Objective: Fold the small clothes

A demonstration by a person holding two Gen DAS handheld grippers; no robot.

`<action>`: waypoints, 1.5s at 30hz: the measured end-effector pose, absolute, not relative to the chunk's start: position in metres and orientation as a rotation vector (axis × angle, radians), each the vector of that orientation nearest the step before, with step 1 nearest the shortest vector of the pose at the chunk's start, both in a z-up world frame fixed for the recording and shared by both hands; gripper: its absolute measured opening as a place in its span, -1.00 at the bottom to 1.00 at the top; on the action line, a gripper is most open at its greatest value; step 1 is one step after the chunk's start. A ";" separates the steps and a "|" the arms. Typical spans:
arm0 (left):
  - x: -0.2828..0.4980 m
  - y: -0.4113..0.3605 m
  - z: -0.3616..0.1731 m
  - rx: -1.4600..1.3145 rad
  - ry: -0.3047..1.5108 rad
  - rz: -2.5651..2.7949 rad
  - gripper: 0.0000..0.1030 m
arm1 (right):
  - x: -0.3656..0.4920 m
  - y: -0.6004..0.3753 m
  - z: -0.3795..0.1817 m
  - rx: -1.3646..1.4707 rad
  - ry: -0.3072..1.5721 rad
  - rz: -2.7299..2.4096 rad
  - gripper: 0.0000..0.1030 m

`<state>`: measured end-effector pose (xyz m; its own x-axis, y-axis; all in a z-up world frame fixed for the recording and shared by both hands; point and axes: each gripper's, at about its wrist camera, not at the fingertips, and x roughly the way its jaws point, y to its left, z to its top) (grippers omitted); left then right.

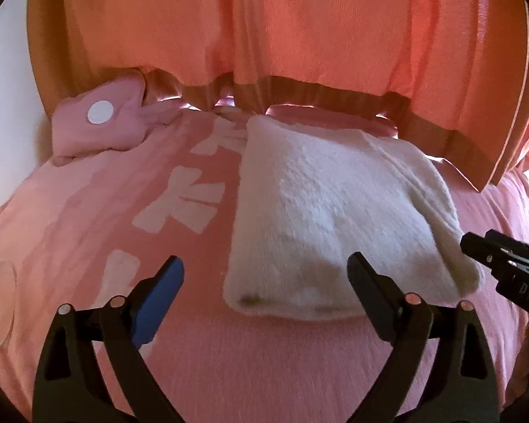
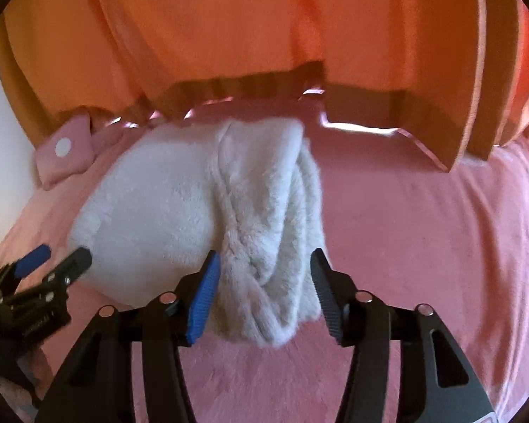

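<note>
Now | pink bedspread (image 1: 264, 370) | orange curtain (image 1: 299, 28) behind | folded white garment (image 1: 335, 218) | both jaws spread

Folded white fleece garment (image 2: 180, 218) lying on pink bedspread (image 2: 423, 239), its layered end between open fingers of right gripper (image 2: 264, 276); left gripper (image 2: 58, 255) alongside; orange curtain (image 2: 247, 28) and pink cushion (image 2: 65, 151) behind.

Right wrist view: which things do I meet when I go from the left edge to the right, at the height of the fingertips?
Left gripper → folded white fleece garment → blue finger pad → garment's thick folded edge → black finger pad → bare pink bed sheet.
</note>
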<state>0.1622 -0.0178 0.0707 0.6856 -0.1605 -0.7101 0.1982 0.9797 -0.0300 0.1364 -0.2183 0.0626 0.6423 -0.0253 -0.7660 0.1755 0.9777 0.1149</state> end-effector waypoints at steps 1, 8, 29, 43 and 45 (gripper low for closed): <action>0.155 -0.017 0.071 0.040 0.783 -0.197 0.85 | 0.129 -0.218 0.061 0.182 0.862 -0.128 0.36; 0.111 -0.012 0.053 0.046 0.785 -0.161 0.86 | 0.070 -0.212 0.043 0.198 0.838 -0.207 0.67; 0.065 -0.011 0.014 0.094 0.853 -0.082 0.85 | 0.029 -0.169 0.008 0.127 0.864 -0.200 0.67; 0.068 -0.009 0.009 0.095 0.867 -0.072 0.76 | 0.032 -0.172 -0.004 0.133 0.901 -0.211 0.67; 0.068 -0.009 0.009 0.094 0.868 -0.071 0.76 | 0.032 -0.172 -0.004 0.132 0.900 -0.210 0.67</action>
